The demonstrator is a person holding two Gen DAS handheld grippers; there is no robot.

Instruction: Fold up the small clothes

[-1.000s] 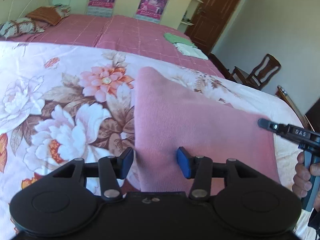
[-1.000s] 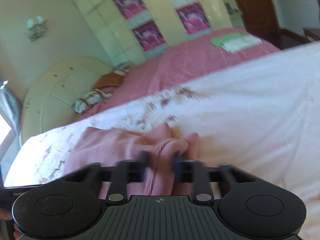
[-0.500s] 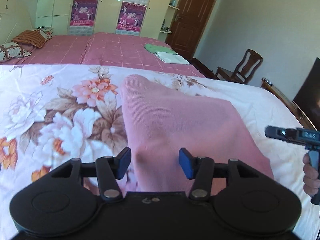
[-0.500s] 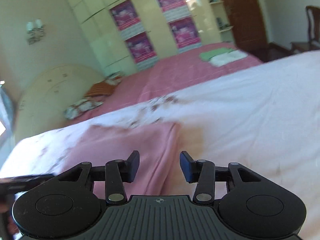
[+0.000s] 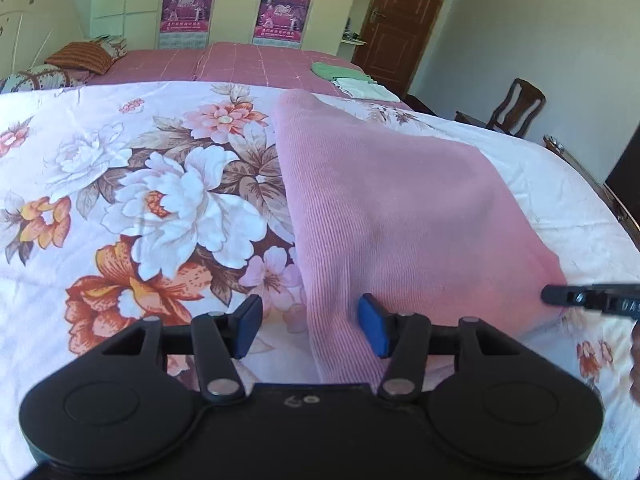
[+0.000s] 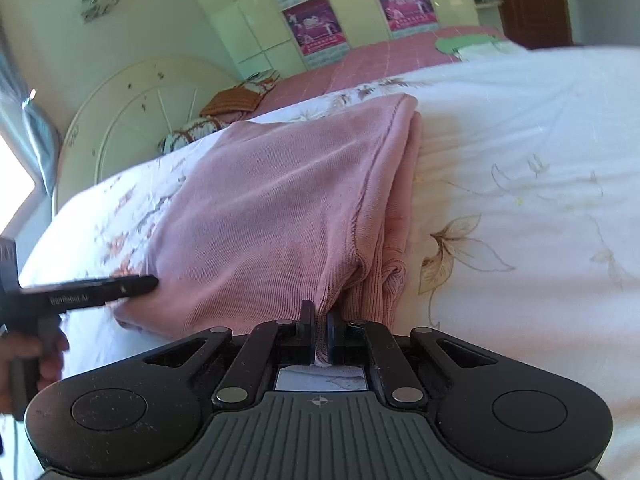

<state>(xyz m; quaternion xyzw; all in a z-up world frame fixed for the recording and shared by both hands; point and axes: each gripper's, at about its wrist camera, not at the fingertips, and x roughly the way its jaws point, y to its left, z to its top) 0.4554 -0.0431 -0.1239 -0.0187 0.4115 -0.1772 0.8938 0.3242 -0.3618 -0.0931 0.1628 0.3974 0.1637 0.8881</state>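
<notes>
Your pink knit top [image 5: 400,216] lies folded on the flowered bed sheet [image 5: 132,184], close to the near edge of the bed. Its long left edge runs straight away from you, and its far corner points toward the pink bed [image 5: 248,64] behind.

Your left hand-held gripper [image 5: 310,330] is about half open and its jaws are opening. The top's near left edge sits between the blue pads [image 5: 374,330], but the pads do not press on it.

Your right hand-held gripper [image 6: 319,334] is pinched tight on the near edge of the top, close to its right side, where the cloth bunches up in soft folds.

To the left of the top, the sheet is flat and bare, with lots of room. To the right, the white sheet [image 6: 520,160] is bare too. A wooden chair [image 5: 516,108] stands well apart, by the wall.
</notes>
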